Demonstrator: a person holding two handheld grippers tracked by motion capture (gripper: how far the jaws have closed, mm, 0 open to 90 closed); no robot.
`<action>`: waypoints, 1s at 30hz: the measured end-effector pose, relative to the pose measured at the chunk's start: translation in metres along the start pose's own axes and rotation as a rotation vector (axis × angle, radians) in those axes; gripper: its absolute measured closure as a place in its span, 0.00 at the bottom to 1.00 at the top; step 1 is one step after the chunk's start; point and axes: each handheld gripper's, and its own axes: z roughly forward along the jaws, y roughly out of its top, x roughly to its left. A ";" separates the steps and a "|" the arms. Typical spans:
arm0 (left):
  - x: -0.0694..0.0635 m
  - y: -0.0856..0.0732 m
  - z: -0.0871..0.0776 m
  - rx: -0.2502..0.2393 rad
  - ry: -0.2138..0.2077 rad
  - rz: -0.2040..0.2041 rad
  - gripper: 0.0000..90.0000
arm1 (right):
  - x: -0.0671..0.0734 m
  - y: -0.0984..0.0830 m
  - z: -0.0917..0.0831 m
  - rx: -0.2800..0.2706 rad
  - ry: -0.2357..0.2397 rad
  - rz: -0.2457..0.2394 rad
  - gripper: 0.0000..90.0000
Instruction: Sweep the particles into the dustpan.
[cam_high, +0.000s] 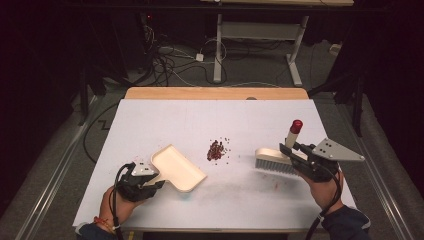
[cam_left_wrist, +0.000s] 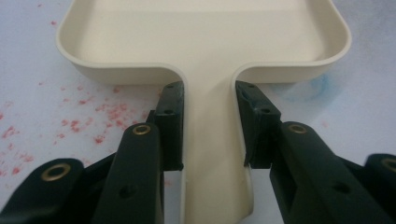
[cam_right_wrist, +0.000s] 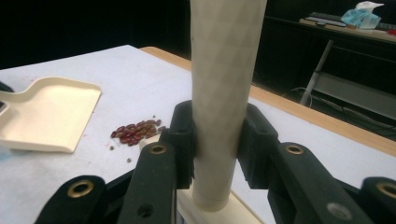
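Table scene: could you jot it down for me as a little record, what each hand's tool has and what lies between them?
left tool: shut on the handle of the cream dustpan
right tool: shut on the handle of the brush, handle upright with a red cap
between them: small pile of red beans, a few strays beside it
dustpan: lying on the table, holds no beans
table: white top, faint red smears near the dustpan

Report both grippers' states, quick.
Left gripper: closed on the dustpan handle.
Right gripper: closed on the brush handle.
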 end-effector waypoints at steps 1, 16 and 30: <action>-0.001 0.000 0.001 0.002 -0.001 0.002 0.71 | -0.002 0.001 0.003 0.002 -0.001 0.000 0.78; -0.014 0.008 0.012 0.015 -0.033 0.007 0.71 | -0.016 0.035 0.098 0.014 -0.093 0.030 0.78; -0.021 0.010 0.020 0.011 -0.028 0.002 0.71 | -0.009 0.037 0.178 0.034 -0.154 0.116 0.78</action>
